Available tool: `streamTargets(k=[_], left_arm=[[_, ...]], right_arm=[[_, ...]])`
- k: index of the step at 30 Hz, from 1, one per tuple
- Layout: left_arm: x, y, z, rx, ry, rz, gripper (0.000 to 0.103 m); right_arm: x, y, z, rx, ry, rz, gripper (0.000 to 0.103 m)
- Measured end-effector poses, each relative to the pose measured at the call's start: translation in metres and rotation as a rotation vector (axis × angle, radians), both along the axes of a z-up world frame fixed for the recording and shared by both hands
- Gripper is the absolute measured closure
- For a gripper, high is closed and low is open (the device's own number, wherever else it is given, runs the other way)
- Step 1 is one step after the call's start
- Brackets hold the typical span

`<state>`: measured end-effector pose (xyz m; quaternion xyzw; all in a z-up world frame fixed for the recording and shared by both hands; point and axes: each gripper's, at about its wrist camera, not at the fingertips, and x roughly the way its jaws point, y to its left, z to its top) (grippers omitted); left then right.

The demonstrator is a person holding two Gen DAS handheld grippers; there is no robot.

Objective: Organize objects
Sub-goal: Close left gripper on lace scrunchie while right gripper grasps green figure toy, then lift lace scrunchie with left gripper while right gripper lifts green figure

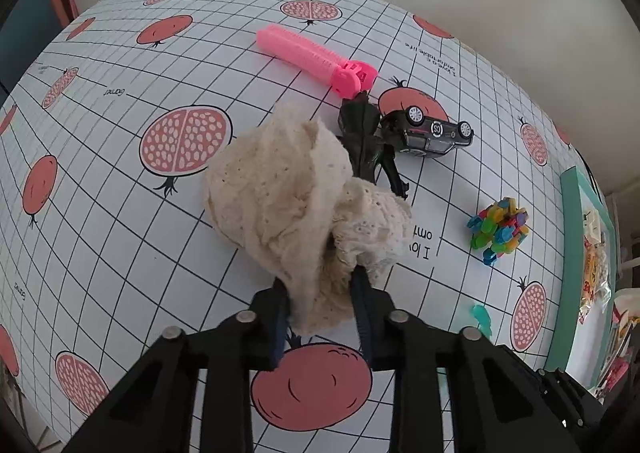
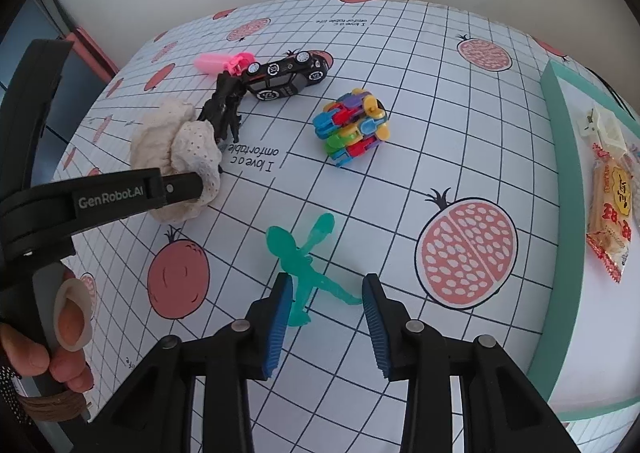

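Two hand-held grippers work: left (image 1: 320,293) pinching cream cloth (image 1: 296,197), right (image 2: 326,305) spread, teal figure (image 2: 304,261) at twelve o'clock.

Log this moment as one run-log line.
left tongs: shut on cream lace cloth | right tongs: open around teal figure on tablecloth | teal tray: holds snack packet
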<state>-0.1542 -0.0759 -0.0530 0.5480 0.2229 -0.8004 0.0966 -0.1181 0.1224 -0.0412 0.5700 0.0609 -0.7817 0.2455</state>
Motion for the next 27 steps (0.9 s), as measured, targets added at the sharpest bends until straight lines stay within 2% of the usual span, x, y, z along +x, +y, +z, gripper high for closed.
streamTargets(k=[5, 8, 11, 16, 21, 27], left_arm=[[0.005, -0.002, 0.004, -0.005, 0.016, 0.029, 0.087], [0.009, -0.003, 0.008, -0.008, 0.03, 0.042, 0.09], [0.025, -0.006, 0.011, -0.012, 0.047, 0.049, 0.091], [0.011, -0.028, 0.022, -0.018, 0.081, 0.069, 0.093], [0.023, -0.033, 0.041, -0.033, 0.12, 0.091, 0.094], [0.026, -0.039, 0.047, -0.038, 0.144, 0.117, 0.095]], right_arm=[[-0.001, 0.001, 0.002, -0.011, 0.0, -0.003, 0.065], [-0.002, 0.002, 0.004, -0.017, 0.0, -0.009, 0.065], [-0.001, 0.002, 0.006, -0.019, 0.004, -0.01, 0.066], [-0.002, 0.002, 0.011, -0.029, 0.015, -0.011, 0.066], [-0.001, 0.002, 0.018, -0.039, 0.032, -0.01, 0.066], [-0.002, 0.005, 0.024, -0.046, 0.055, -0.021, 0.067]])
